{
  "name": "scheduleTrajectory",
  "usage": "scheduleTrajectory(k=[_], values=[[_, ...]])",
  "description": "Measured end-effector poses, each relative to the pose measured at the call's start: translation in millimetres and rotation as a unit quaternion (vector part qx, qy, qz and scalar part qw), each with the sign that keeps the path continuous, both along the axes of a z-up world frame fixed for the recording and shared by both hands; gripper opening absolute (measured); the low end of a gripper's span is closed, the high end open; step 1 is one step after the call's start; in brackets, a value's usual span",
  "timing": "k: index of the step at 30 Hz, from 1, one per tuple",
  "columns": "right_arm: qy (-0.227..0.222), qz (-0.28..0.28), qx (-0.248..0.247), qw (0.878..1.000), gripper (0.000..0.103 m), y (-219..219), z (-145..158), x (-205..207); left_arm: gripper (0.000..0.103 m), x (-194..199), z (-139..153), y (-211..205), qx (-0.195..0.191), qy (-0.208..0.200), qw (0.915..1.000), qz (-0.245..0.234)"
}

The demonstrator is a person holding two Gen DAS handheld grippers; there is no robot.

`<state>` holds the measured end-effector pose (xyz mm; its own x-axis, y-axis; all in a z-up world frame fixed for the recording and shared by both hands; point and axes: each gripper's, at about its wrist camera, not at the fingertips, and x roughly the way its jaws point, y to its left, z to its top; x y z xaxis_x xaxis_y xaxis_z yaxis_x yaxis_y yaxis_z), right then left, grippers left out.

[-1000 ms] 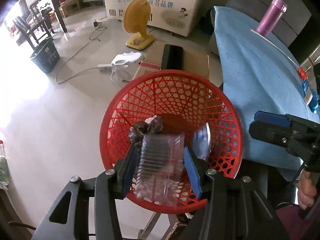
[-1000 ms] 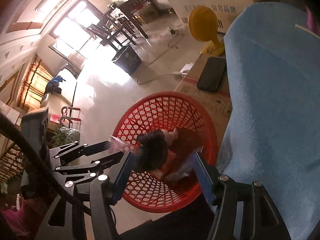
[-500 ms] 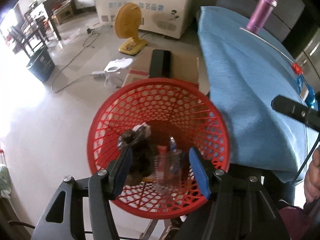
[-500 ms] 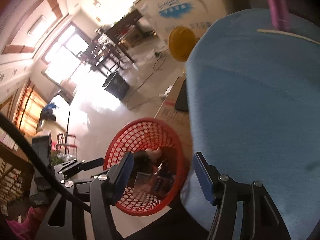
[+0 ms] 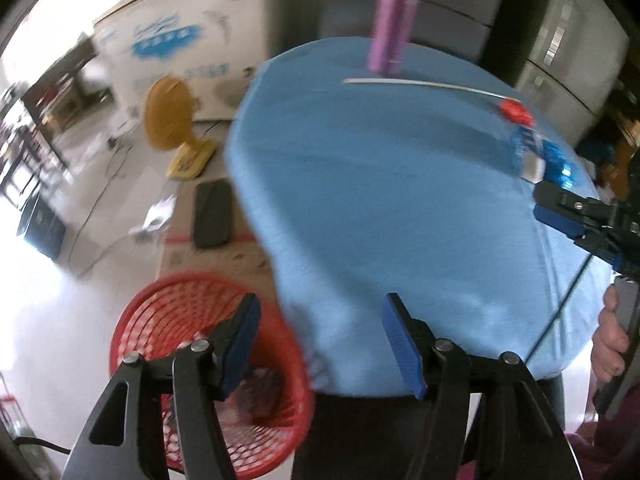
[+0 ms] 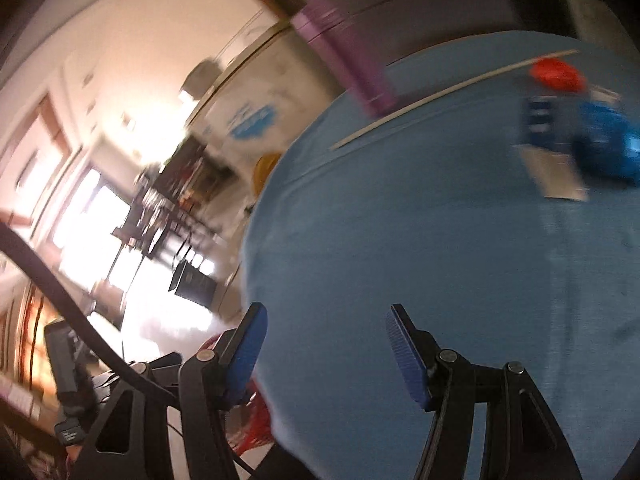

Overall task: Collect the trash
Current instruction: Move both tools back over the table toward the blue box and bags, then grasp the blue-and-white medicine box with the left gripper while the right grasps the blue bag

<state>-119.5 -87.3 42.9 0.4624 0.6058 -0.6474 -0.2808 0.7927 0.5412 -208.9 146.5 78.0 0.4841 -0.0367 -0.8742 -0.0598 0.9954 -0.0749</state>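
A red mesh basket (image 5: 168,304) with trash inside sits on the floor beside the blue-clothed table (image 5: 380,200); a sliver of it shows in the right wrist view (image 6: 256,428). My left gripper (image 5: 320,344) is open and empty over the table's near edge. My right gripper (image 6: 324,356) is open and empty above the cloth; it also shows in the left wrist view (image 5: 576,220). Trash lies at the table's far right: a blue crumpled wrapper (image 6: 608,148), a red cap (image 6: 556,74) and a card (image 6: 556,172); the same pile shows in the left wrist view (image 5: 536,152).
A purple flask (image 5: 394,20) stands at the table's far edge, with a thin white stick (image 5: 420,85) lying near it. On the floor are a yellow fan (image 5: 172,124), a cardboard box with a dark slab (image 5: 212,212) and a dark bin (image 6: 192,284).
The clear plastic container left my left gripper and dropped into the basket. Both grippers then swung up and right, from over the basket to over the table.
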Motion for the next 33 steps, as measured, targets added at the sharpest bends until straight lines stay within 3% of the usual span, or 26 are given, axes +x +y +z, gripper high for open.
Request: scheduleTrajectory(k=[8,16,20,26,33], values=[[0.007,-0.119,0.026,0.993,0.066,-113.1,-5.7,-1.6,0.065,43.3,18.6,-84.3,0.019,-0.005,0.9951,-0.097],[0.006,-0.22,0.052,0.974,0.066,-206.3,-11.1,-11.6,0.066,131.4,30.8,-174.0,0.024,-0.019,0.987,-0.157],[0.006,-0.251,0.065,0.966,0.066,-237.7,-14.8,-18.0,0.066,173.8,23.6,-218.5,0.005,-0.01,0.9829,-0.184],[0.009,-0.273,0.074,0.959,0.066,-265.1,-20.7,-21.2,0.066,228.2,0.9,-260.0,0.009,0.012,0.9821,-0.188],[0.011,-0.287,0.092,0.953,0.066,-283.1,-19.4,-12.2,0.065,252.9,-21.7,-280.8,-0.017,0.036,0.9791,-0.199]])
